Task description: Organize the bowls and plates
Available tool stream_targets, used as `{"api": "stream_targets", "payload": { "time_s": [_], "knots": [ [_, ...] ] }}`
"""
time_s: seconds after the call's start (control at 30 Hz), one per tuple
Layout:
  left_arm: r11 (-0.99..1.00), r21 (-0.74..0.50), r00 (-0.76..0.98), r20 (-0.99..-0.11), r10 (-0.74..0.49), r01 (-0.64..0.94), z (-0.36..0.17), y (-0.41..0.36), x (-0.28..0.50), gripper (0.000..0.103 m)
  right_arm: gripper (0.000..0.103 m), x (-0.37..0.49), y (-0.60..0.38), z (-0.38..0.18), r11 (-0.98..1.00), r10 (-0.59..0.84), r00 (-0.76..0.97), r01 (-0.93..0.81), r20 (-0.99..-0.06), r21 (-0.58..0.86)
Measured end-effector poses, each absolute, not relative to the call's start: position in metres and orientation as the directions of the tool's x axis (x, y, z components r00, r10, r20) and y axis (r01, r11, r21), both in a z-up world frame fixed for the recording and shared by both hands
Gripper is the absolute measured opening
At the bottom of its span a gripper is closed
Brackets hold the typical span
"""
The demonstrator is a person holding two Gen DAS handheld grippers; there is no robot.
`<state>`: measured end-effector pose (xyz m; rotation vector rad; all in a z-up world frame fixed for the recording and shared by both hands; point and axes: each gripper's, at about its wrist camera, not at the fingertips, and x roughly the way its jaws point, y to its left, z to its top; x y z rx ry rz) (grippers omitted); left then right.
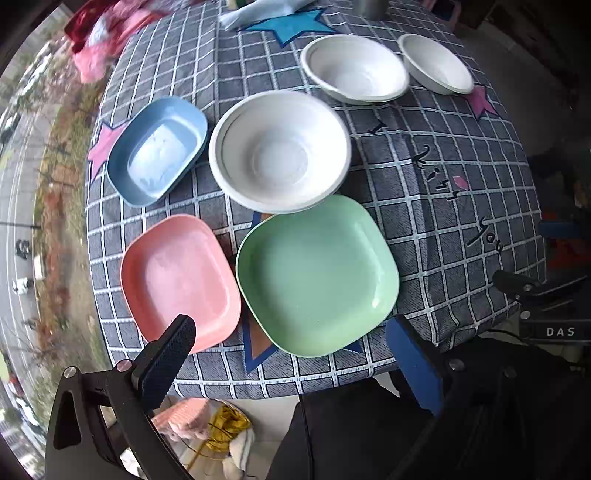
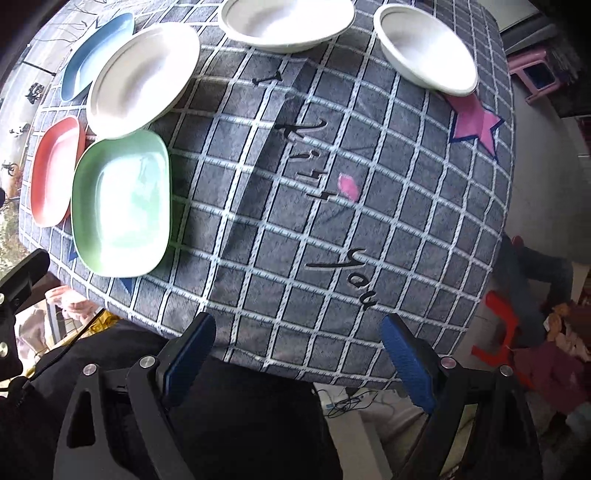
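On the checked tablecloth lie a green plate (image 1: 317, 275), a pink plate (image 1: 179, 280), a blue plate (image 1: 157, 149) and three white bowls: a large one (image 1: 279, 151), a second one (image 1: 354, 68) and a small one (image 1: 436, 62). My left gripper (image 1: 291, 343) is open and empty, just above the near rims of the pink and green plates. My right gripper (image 2: 299, 343) is open and empty over the table's near edge, right of the green plate (image 2: 122, 203). The right wrist view also shows the pink plate (image 2: 55, 170), blue plate (image 2: 94, 55) and white bowls (image 2: 144, 77), (image 2: 288, 22), (image 2: 428, 48).
The tablecloth (image 2: 314, 206) has bare cloth right of the plates. A blue star (image 1: 291, 22), white cloth (image 1: 258, 13) and a metal cup (image 1: 373, 7) lie at the far edge. A pink stool (image 2: 535, 74) and red object (image 2: 498, 332) stand on the floor at right.
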<state>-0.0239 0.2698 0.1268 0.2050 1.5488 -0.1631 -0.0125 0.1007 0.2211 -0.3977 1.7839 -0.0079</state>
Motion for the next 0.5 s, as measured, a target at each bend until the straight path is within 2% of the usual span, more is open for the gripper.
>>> {"api": "stream_targets", "payload": {
  "time_s": [0.23,0.5],
  "knots": [
    [0.988,0.024,0.018,-1.0,0.022,0.155,0.127,0.277,-0.017,0.103,0.092,-0.001,0.098,0.228,0.933,-0.281,-0.145,-0.273,-0.949,-0.235],
    [0.992,0.01,0.096,-0.995,-0.002,0.122,0.143,0.268,-0.009,0.103,0.092,0.018,0.107,0.279,0.928,-0.204,0.119,-0.291,-0.972,-0.231]
  ]
}}
